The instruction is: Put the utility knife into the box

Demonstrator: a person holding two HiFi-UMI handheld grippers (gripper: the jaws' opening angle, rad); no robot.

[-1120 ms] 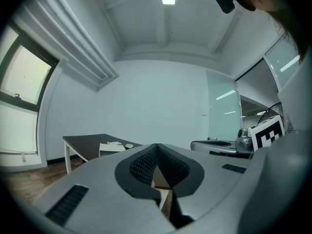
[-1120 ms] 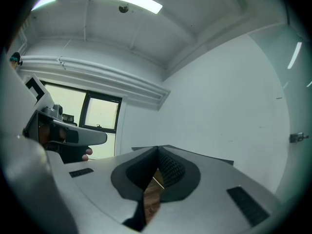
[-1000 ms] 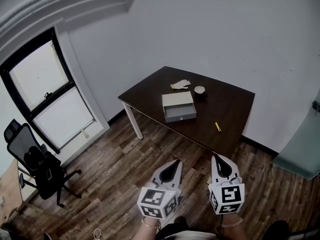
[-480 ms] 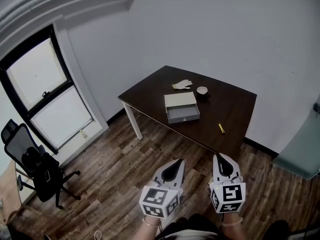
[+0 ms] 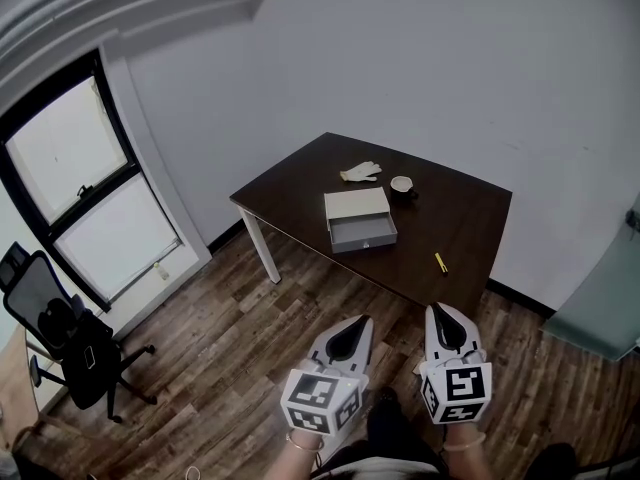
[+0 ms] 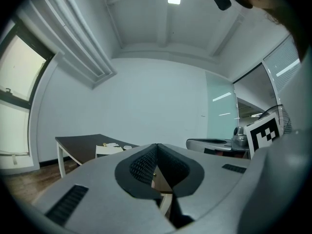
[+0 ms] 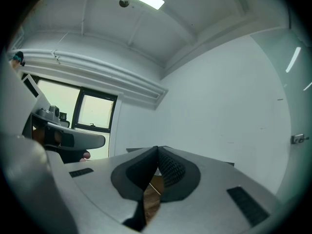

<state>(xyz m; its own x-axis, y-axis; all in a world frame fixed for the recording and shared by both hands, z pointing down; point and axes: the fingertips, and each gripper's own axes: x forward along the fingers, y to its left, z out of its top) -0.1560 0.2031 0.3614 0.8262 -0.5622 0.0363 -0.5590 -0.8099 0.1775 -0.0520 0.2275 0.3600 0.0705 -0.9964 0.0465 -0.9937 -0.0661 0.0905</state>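
The utility knife [image 5: 438, 262] lies right of the box [image 5: 358, 208] on the tabletop [image 5: 470, 218], its length running away from you. It is well ahead of your right gripper [image 5: 441, 313], which is nearer than your left gripper [image 5: 361, 321]. Both sets of jaws are pressed together, empty.

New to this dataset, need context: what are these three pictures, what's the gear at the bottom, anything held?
No robot: a person holds a two-jaw tool in each hand. The head view looks down from the person's head; the left tool and right tool show at its bottom. The other two pictures come from cameras riding on those tools, looking along their jaws. Both are shut and empty. On the dark table ahead lie a grey box, a yellow utility knife, a glove and what looks like a small cup.
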